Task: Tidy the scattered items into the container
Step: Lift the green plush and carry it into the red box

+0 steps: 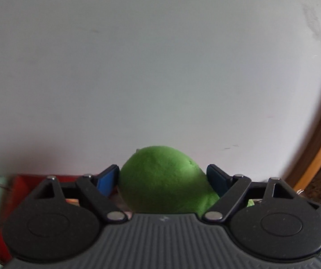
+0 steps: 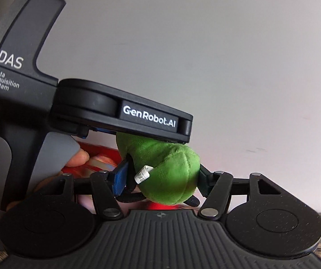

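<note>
both my grippers clamp one green plush toy (image 2: 169, 174): left gripper (image 1: 162, 180) on one end, right gripper (image 2: 160, 179) on the other, sharing its floppy bulk above the red container (image 2: 97, 157).

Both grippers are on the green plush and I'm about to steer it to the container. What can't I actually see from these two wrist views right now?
- Red container: both views; mostly hidden behind the grippers, contents blurred.
- Green plush toy: underside hidden by the left gripper; in the right view, its top sits under that gripper's body.
- Toy's white tag: right view; print too small.
- Other scattered items: none in view.
</note>
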`<state>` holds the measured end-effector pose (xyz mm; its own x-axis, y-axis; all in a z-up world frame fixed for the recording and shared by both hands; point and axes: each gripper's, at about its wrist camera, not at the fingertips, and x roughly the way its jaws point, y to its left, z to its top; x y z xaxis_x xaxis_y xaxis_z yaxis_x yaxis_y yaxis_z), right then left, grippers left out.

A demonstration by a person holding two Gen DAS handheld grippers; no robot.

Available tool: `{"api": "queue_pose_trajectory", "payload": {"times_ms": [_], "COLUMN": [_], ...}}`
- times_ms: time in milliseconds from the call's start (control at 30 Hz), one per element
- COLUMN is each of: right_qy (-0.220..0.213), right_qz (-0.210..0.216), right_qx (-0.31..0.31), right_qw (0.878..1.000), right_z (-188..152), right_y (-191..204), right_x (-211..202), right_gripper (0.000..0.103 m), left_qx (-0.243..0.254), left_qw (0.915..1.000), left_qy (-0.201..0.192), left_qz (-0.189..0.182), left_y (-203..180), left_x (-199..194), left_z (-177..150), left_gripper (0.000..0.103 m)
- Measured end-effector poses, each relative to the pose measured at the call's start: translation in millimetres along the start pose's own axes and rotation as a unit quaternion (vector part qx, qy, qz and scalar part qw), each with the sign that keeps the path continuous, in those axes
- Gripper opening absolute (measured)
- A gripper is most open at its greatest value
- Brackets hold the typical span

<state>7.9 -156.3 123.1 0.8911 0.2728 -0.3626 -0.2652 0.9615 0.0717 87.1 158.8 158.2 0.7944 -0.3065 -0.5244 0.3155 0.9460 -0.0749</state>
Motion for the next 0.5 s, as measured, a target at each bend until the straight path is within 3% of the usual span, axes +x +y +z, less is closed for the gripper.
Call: {"api": "queue_pose_trajectory", "payload": {"times_ms": [133,300,500], "right_qy": [0.021,0.046,0.038], "right_qz": [0.027,0.031,-0.027], "right_qx": [0.015,0.022,-0.037], "right_qw": [0.999,0.998,0.998], "right_z": [9,6,-4], "right_y": [45,90,130], "right_x": [32,67,82], "right_gripper": [0.064,0.064,0.068], "left_qx": [0.01,0.015,-0.012], "left_qw": [0.9995,0.9986,0.9993], "left_qy": [0.021,0.045,0.035], "left_qz": [0.02,0.025,-0.012], "left_y": [54,110,141], "left_x": [-4,3,10], "left_z": [-5,-20,-36], "left_gripper": [0.083,0.082,0.099]}}
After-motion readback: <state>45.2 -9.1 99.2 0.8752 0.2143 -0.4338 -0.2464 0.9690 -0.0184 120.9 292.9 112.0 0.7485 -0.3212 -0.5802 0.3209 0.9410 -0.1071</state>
